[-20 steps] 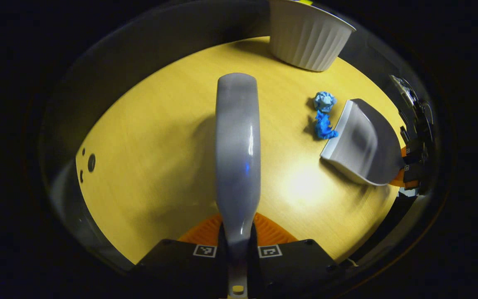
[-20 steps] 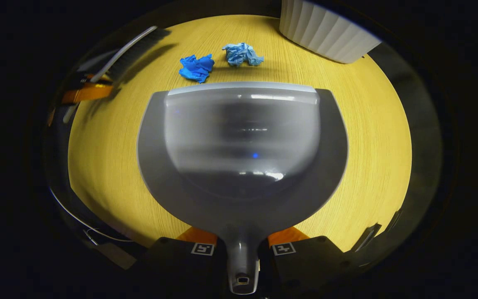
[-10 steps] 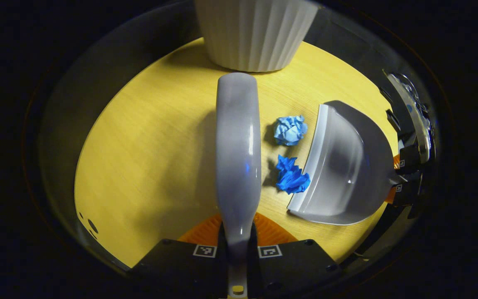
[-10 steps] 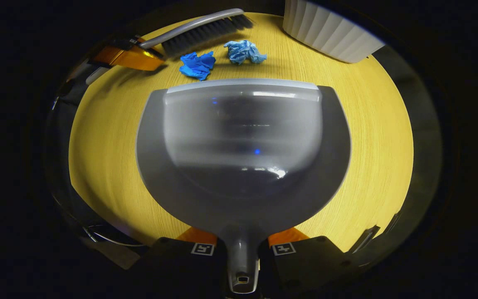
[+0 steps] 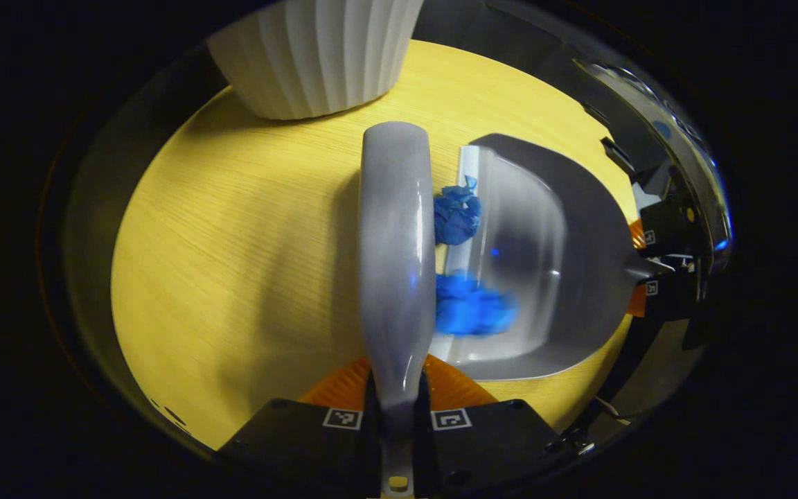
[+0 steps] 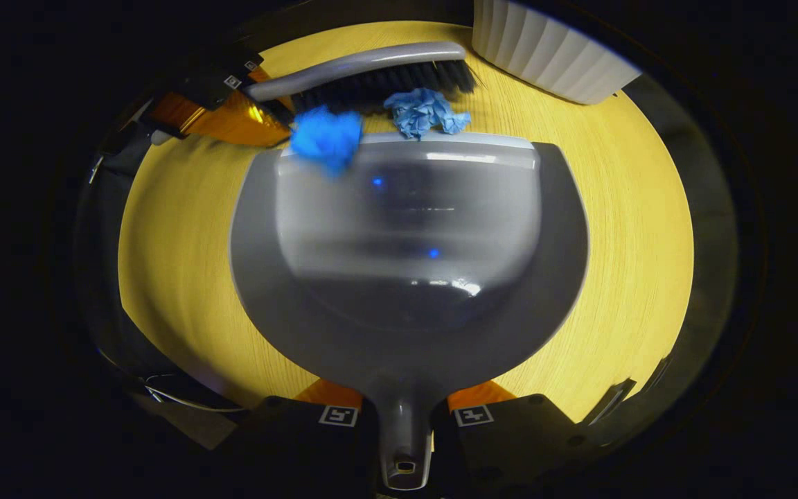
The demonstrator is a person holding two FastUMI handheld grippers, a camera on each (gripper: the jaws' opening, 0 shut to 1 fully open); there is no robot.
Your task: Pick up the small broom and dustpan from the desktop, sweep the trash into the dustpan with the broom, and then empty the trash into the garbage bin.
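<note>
the broom (image 5: 397, 256) is clamped by the left gripper (image 5: 397, 416), the dustpan (image 6: 406, 277) by the right gripper (image 6: 404, 416). both blue paper wads (image 6: 326, 138) lie at the pan's lip, twelve o'clock; the lip is best kept flat while bristles are drawn inward.

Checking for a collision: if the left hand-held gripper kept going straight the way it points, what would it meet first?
Probably the white ribbed garbage bin, standing just past the tip of the grey plastic broom that the left hand-held gripper holds; depth is unclear.
</note>
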